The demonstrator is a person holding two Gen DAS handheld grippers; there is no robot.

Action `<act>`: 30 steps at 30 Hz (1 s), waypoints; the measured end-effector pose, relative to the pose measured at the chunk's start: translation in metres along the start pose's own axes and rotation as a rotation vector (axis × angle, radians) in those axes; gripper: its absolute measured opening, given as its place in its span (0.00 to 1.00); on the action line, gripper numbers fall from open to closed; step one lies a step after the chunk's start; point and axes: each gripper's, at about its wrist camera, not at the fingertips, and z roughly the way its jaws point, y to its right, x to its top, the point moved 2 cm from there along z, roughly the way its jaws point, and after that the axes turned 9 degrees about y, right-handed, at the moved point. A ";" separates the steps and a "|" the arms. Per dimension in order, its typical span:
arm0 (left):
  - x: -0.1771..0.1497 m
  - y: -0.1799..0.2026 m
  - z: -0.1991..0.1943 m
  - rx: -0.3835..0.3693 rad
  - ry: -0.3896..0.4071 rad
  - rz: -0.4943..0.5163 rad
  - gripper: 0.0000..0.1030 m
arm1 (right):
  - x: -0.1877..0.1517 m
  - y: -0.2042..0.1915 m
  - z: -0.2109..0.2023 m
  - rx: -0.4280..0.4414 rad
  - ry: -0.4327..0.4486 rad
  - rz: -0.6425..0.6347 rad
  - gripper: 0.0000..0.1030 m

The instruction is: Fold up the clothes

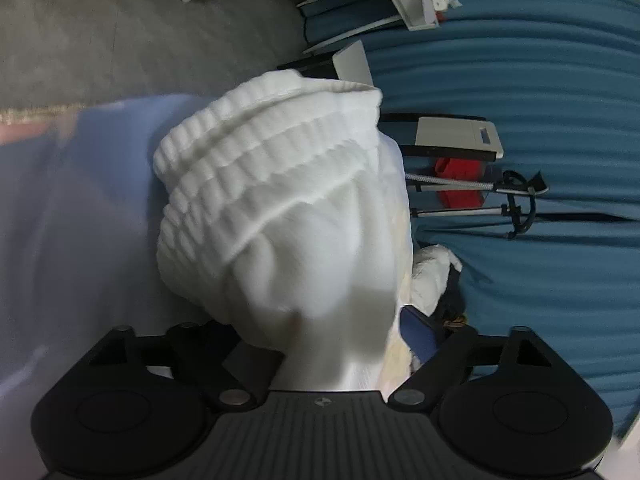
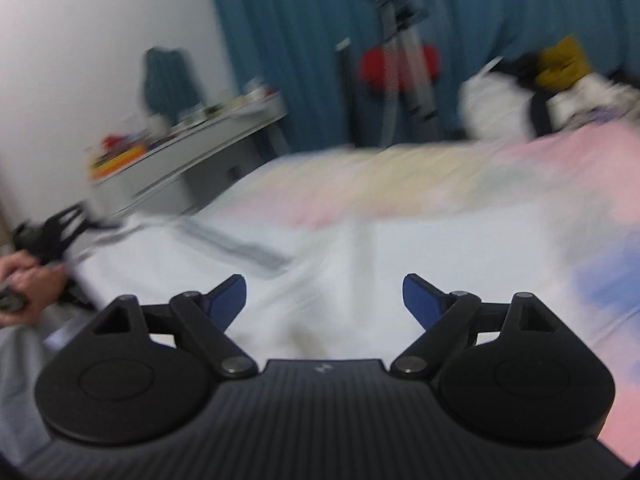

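In the left wrist view a white garment [image 1: 280, 208] with a ribbed elastic band bunches up right in front of the camera. My left gripper [image 1: 344, 344] is shut on its cloth; one blue fingertip [image 1: 418, 330] shows at the right, the other is hidden by fabric. In the right wrist view my right gripper [image 2: 324, 300] is open and empty, its blue pads [image 2: 228, 296] wide apart just above the white garment [image 2: 320, 264] spread on the bed. The left gripper [image 2: 48, 232] shows at the far left in a hand, holding the garment's edge.
The bed has a pastel pink, yellow and blue sheet [image 2: 500, 184]. A pile of clothes [image 2: 532, 92] lies at its far right. A cluttered grey desk [image 2: 188, 140], a tripod [image 2: 408, 60] and blue curtains [image 2: 288, 40] stand behind the bed.
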 end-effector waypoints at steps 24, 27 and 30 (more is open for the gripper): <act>-0.013 0.126 0.005 -0.080 0.155 0.573 0.16 | 0.021 0.145 0.055 -0.183 0.058 0.383 0.20; -0.018 0.164 0.011 -0.143 0.161 0.601 0.16 | 0.041 0.150 0.041 -0.186 0.120 0.413 0.20; -0.026 0.191 0.013 -0.223 0.171 0.655 0.16 | 0.051 0.165 0.035 -0.225 0.150 0.419 0.20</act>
